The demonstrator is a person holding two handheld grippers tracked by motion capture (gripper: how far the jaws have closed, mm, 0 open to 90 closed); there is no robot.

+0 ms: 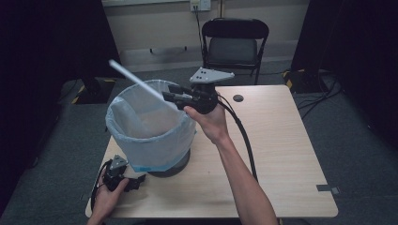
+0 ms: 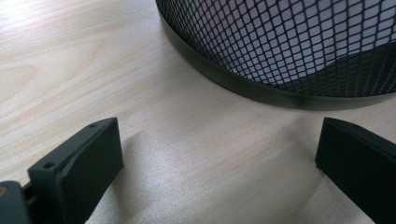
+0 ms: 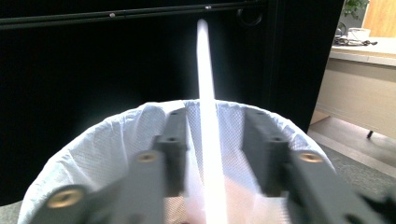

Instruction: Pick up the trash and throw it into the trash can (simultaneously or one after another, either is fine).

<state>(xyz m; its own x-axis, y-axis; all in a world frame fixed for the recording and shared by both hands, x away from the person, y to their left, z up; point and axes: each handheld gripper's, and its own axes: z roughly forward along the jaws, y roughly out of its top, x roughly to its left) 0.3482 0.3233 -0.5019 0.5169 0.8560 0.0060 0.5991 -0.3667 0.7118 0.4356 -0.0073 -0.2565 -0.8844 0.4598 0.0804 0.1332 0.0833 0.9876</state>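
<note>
A black mesh bin (image 1: 162, 164) lined with a pale blue-white bag (image 1: 150, 136) stands on the left of the wooden table (image 1: 281, 154). My right gripper (image 1: 172, 97) hovers over the bin's far right rim. A long white stick (image 1: 136, 79) juts from it up and to the left. In the right gripper view the stick (image 3: 204, 70) runs between the jaws of the right gripper (image 3: 215, 114), which stand apart, with a gap on the stick's right side; the image is blurred. My left gripper (image 1: 136, 182) rests on the table by the bin's base (image 2: 289, 42); the left gripper (image 2: 219, 135) is open and holds nothing.
A black folding chair (image 1: 234, 44) stands behind the table. A cable hole (image 1: 238, 98) sits near the table's far edge. The right gripper's cable (image 1: 244, 140) trails along the forearm. Dark curtains flank both sides.
</note>
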